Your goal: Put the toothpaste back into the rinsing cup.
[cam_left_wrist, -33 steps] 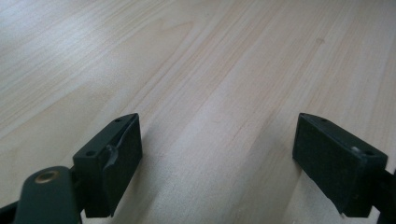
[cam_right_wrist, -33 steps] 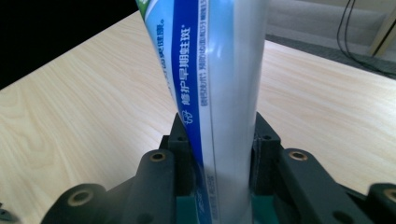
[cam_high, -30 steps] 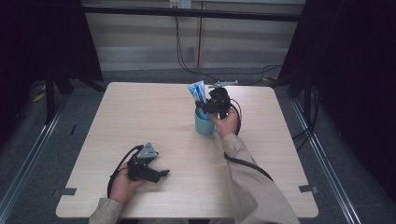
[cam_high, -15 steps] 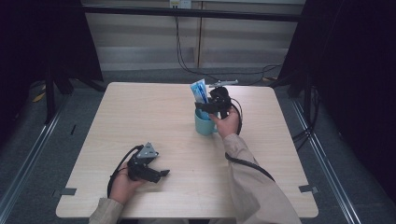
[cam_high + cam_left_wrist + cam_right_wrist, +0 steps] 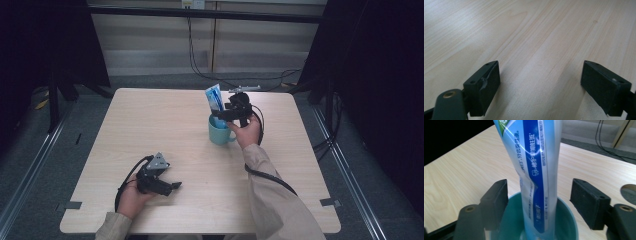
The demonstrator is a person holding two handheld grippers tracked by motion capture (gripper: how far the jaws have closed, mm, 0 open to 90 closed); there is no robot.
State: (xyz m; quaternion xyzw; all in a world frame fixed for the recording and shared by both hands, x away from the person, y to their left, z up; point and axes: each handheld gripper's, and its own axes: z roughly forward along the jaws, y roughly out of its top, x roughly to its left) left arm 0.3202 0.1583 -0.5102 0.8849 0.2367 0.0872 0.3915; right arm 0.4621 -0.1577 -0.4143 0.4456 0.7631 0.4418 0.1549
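Standing in a teal mug (image 5: 220,134), the toothpaste tube (image 5: 214,98) has its lower end down inside and its blue-and-white body leaning toward 11 o'clock in the high view. Mug sits on the wooden table (image 5: 150,125) right of centre, handle pointing roughly 4 o'clock toward the person's right hand (image 5: 247,134). Right gripper (image 5: 225,114) hangs over the mug mouth, coming in from 3 o'clock, cable looping back along the beige sleeve (image 5: 280,205). Its jaws have just been opening; in the right gripper view both black pads (image 5: 495,202) stand clear of the toothpaste tube (image 5: 536,170), daylight on each side, tube between them but not pinched. So: released, tube resting on the mug (image 5: 564,220) alone. Tube print is white Chinese text on a blue band, green patch near the top edge of that view. Left gripper (image 5: 167,187) is well apart from all this, at about 7 o'clock from the mug, near the front edge of the table, held in the person's left hand (image 5: 131,196) with the grey three-cornered plate on top. Jaws point toward 4 o'clock. Left gripper view: pads (image 5: 484,87) spread wide just above bare wood grain (image 5: 536,37), nothing between them. Unclenched, holding nothing.
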